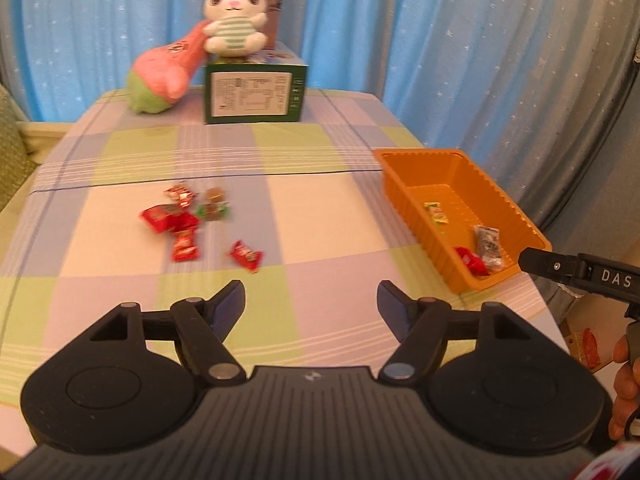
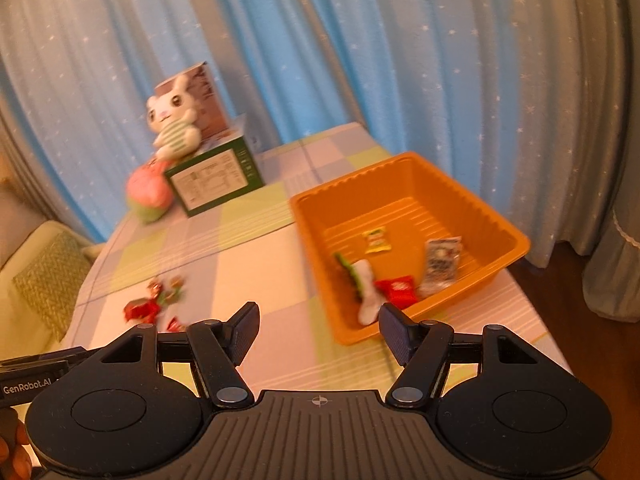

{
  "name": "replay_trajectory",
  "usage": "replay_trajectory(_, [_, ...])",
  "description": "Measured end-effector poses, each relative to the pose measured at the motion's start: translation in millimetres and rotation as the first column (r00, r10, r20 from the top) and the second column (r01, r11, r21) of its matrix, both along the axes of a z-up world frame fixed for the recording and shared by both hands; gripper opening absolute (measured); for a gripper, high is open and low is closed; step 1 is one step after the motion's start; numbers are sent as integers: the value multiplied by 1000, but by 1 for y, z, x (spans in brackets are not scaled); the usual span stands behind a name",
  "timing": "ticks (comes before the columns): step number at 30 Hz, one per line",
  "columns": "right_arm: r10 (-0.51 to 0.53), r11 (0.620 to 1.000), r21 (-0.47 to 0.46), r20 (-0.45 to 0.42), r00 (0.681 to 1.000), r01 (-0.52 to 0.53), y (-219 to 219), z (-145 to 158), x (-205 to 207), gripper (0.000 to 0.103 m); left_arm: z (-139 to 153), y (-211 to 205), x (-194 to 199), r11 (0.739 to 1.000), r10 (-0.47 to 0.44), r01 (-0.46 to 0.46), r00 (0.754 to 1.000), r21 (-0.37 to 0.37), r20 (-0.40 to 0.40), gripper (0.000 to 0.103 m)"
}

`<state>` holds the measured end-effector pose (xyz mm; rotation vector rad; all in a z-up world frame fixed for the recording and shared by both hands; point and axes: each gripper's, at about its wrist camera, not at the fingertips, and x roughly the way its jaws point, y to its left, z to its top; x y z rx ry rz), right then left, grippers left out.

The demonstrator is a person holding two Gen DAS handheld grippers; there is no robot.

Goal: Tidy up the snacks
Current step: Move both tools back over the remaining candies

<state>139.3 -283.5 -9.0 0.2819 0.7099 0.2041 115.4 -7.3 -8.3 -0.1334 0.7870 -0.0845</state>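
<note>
Both grippers, left (image 1: 311, 304) and right (image 2: 319, 330), stood wide and empty. The loose snacks (image 1: 188, 222) lay ahead-left of the left gripper, probably nearer it; the tray (image 2: 516, 236) lay before the right.
</note>
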Motion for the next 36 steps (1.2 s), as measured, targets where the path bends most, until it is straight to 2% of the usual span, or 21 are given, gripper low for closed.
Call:
replay_trajectory(10, [88,996,-29,0,996,-88,44,3,-16,66,4,47,-30,997,78,-78,997,16,5,72])
replay_trajectory(20, [145,988,-45,-7,989,-146,69,1,-18,66,3,66,-39,993,119,-119,993,16,5,72])
replay_trajectory(30, [198,978,-69,-12,980,-198,87,-10,-6,66,-5,75,-28,993,107,-106,994,57,-10,72])
replay_trajectory(36, [286,955,-85,-8,958,-286,113,-30,18,66,-18,91,-3,992,101,-98,994,80,-42,72])
